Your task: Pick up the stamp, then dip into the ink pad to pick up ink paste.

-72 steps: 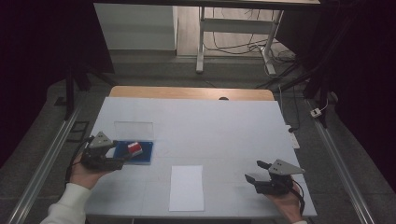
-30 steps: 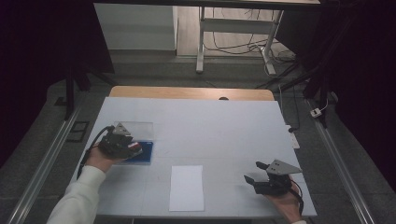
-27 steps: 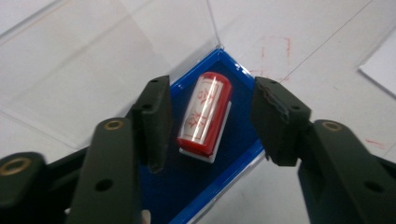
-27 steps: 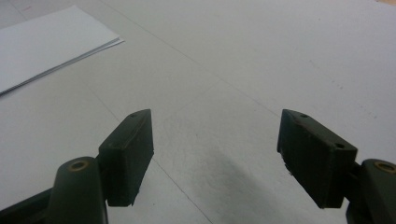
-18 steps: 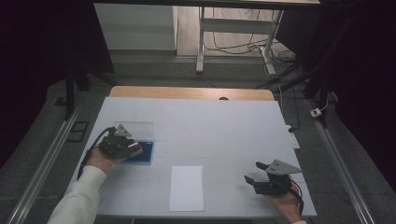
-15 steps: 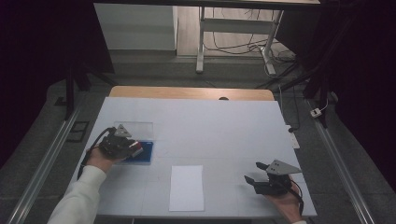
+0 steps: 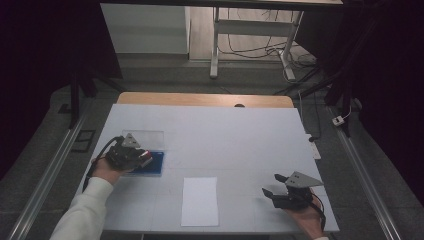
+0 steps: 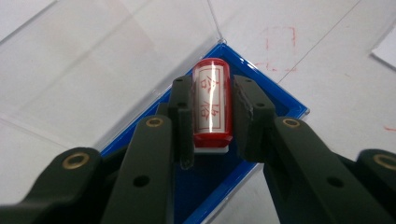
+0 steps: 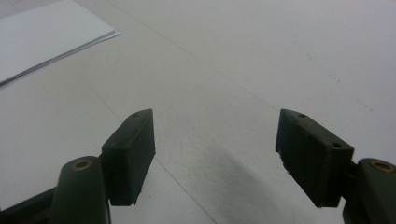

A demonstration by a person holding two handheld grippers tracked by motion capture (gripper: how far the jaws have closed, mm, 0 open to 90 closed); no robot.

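I'm clamping the left tongs (image 8: 212,122) on the red stamp (image 8: 212,105), which is sitting in the blue ink-pad case (image 8: 285,100) at the table's (image 7: 240,135) left side, while I'm holding the right tongs (image 9: 215,158) wide open over bare table near the paper sheet (image 7: 200,201).

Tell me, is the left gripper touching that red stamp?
Touching. In the left gripper view, the left gripper has both pads pressed against the red stamp, over the blue tray.
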